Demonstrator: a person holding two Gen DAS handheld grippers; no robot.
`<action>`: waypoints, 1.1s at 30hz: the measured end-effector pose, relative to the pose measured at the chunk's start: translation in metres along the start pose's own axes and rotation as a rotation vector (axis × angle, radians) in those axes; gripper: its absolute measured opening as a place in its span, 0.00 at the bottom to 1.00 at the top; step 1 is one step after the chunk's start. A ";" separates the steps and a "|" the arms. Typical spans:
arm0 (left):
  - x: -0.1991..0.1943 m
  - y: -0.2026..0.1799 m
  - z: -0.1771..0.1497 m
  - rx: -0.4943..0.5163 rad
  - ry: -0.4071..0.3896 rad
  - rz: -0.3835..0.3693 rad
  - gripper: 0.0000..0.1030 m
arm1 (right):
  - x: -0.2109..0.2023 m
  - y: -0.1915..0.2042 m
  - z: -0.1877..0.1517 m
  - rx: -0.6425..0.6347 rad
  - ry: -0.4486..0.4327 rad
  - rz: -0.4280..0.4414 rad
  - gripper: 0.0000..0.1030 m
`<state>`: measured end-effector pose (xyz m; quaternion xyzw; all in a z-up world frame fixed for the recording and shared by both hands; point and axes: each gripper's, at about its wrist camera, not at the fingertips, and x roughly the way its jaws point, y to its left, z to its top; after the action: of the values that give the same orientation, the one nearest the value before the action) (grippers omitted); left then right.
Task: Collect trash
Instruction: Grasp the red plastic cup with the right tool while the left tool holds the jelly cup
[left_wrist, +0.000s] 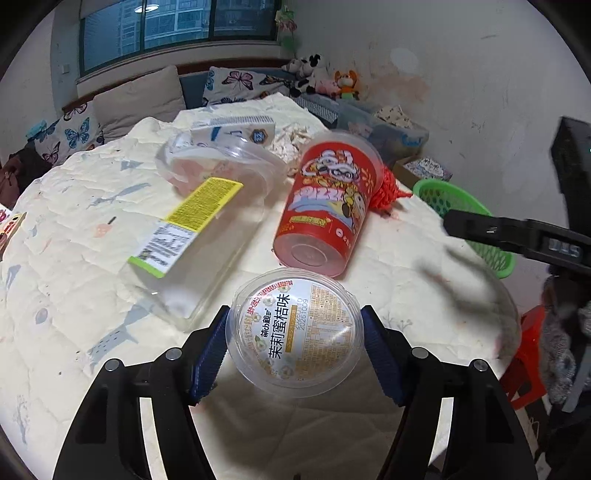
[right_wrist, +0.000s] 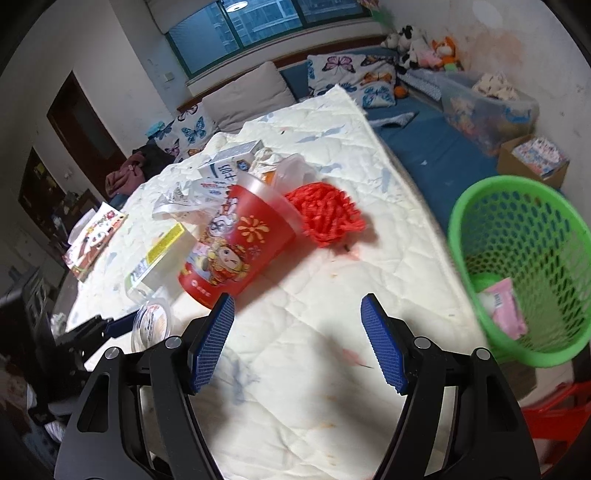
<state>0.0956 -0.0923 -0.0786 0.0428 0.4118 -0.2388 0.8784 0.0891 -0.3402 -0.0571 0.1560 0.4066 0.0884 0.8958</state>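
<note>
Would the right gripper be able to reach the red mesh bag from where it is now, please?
Probably yes. The right gripper is open and empty, and only bare quilt lies between it and the red mesh bag; the red cup lies just left.

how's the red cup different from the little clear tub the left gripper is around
The red cup is tall, tapered and opaque with cartoon print; the clear tub is short, round and see-through with a printed foil lid. The cup lies tipped on its side, free on the quilt; the tub sits between the left gripper's blue pads. The cup's mouth is open; the tub is sealed. Both are plastic food containers.
</note>
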 end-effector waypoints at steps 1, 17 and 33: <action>-0.005 0.003 0.000 -0.009 -0.007 -0.003 0.65 | 0.002 0.002 0.001 0.009 0.005 0.011 0.69; -0.060 0.042 -0.007 -0.091 -0.084 0.014 0.65 | 0.063 0.011 0.034 0.268 0.102 0.127 0.69; -0.061 0.056 -0.010 -0.132 -0.083 0.009 0.65 | 0.086 0.003 0.042 0.437 0.112 0.199 0.76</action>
<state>0.0803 -0.0164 -0.0467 -0.0234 0.3899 -0.2087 0.8966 0.1769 -0.3215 -0.0898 0.3803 0.4476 0.0949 0.8037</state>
